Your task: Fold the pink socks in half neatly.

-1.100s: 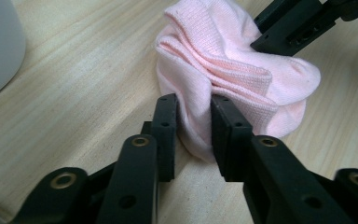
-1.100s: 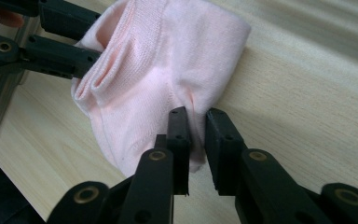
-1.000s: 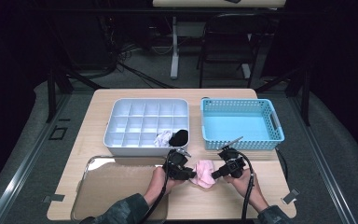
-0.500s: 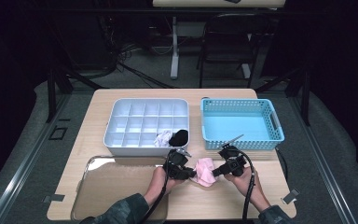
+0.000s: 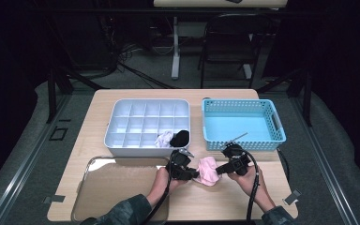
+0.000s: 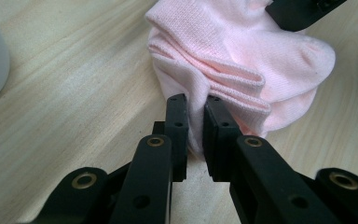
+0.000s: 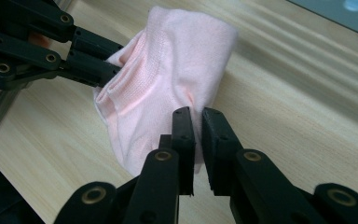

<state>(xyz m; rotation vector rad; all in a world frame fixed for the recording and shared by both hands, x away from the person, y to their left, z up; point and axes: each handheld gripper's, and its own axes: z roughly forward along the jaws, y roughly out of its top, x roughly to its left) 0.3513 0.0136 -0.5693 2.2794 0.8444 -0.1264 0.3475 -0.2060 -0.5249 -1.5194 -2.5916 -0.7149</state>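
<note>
Your left gripper (image 6: 195, 105) is clamped on a fold of the pink sock (image 5: 208, 169), and your right gripper (image 7: 197, 116) pinches the sock's opposite edge, so the bunched fabric sits between the two. The sock is on the wooden table (image 5: 101, 108), just in front of the gap between the white compartment tray (image 5: 140, 123) and the blue basket (image 5: 242, 123). Behind the sock, a black item (image 5: 180, 138) and a pale item (image 5: 164, 139) fill the tray's near right compartments, and to the sock's left lies a clear shallow tray (image 5: 117, 187).
</note>
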